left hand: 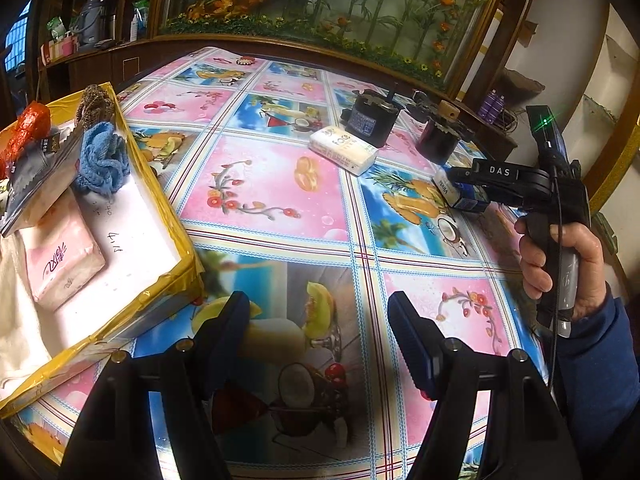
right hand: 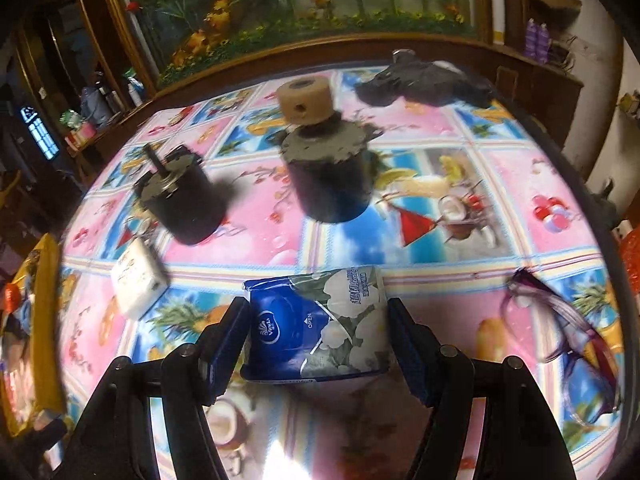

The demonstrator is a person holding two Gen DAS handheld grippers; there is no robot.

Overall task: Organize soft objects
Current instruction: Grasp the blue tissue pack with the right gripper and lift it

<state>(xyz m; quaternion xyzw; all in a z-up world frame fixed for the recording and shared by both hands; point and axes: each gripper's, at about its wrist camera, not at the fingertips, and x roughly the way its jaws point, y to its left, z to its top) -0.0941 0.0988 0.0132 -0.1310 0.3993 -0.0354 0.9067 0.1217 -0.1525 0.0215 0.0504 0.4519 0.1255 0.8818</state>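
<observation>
Right tongs (right hand: 318,334) are seen straddling a blue tissue pack (right hand: 320,326) on the worktop (right hand: 500,184); contact cannot be told. Left tongs (left hand: 320,334) are spread, nothing between; a yellow box (left hand: 160,184) is noted at nine o'clock.

Table (left hand: 280,184) - gold box (left hand: 160,184), tissue packs (left hand: 344,148), motors (right hand: 328,176)

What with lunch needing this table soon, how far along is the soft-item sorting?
Done: a pink tissue pack and a blue cloth lie in the gold-edged box. In hand: the right tool straddles the blue tissue pack, not visibly squeezing it; the left tool hangs open and empty. Left: that pack and the white tissue pack, both on the table.
</observation>
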